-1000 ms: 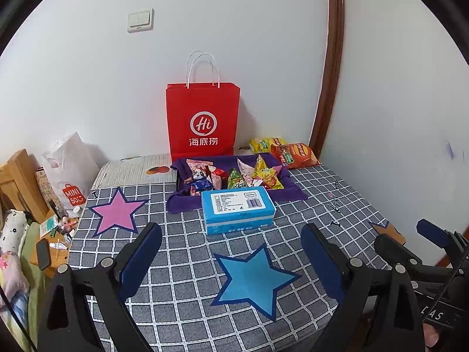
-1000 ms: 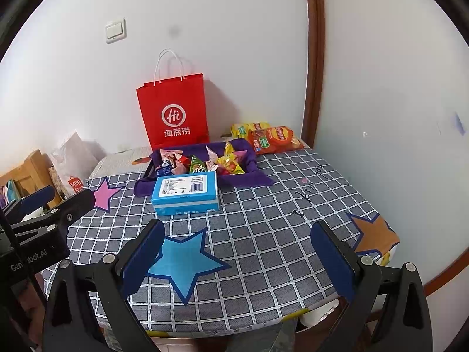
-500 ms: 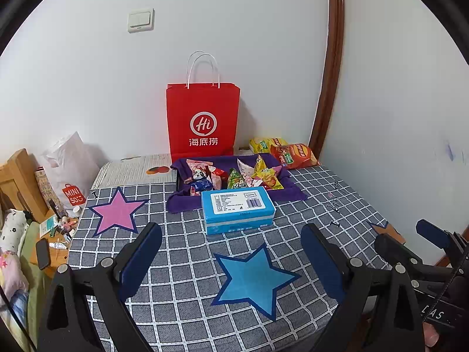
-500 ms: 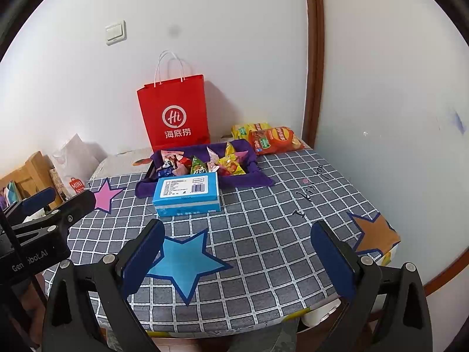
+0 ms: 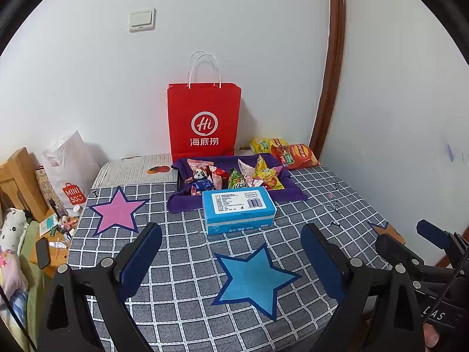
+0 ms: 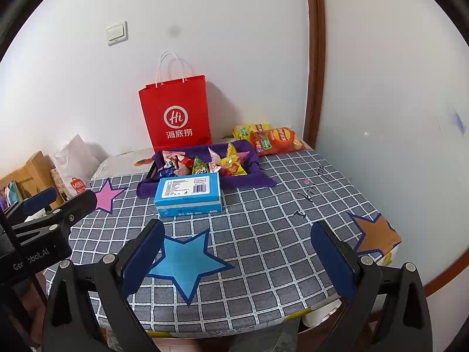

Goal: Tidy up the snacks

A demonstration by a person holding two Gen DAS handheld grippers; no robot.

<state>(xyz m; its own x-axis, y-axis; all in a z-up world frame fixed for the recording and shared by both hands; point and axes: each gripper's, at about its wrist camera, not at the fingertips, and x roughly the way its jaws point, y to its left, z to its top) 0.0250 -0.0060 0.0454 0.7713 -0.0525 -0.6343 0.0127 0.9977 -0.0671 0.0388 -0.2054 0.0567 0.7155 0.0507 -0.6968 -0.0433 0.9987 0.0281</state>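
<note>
Left gripper (image 5: 231, 259) hovering above the near edge of the table (image 5: 187, 287), jaws spread wide and holding nothing; blue pads (image 5: 140, 259) on black fingers. Right gripper (image 6: 237, 261) likewise low over the near edge, jaws wide apart and empty. In the right wrist view, left gripper visible at 9 o'clock; in the left wrist view, right gripper at 4 o'clock.

Grey checked tablecloth across the table, with a blue star (image 5: 253, 280) near the middle, a pink star (image 5: 117, 211) toward 10 o'clock, an orange star (image 6: 375, 233) at 3 o'clock in the right wrist view.

Snacks (image 5: 234, 176) piled in a tray lined with purple cloth (image 5: 183, 202) at 12 o'clock from the blue star, well away from both grippers: small packets in pink, green, yellow and red (individual labels too small to read). Blue box (image 5: 239, 209) just in front of the tray, touching the purple cloth, label side up. Two larger snack bags, one yellow (image 5: 265, 144) and one orange-red (image 5: 294, 156), lying at 1 o'clock beyond the tray, near the wooden door trim (image 5: 329, 82).

Red paper bag (image 5: 203, 123) standing upright against the wall behind the tray, white handles up. White plastic bag (image 5: 70, 170) at 9 o'clock, off the table. Light switch (image 5: 142, 19) high on the wall.
</note>
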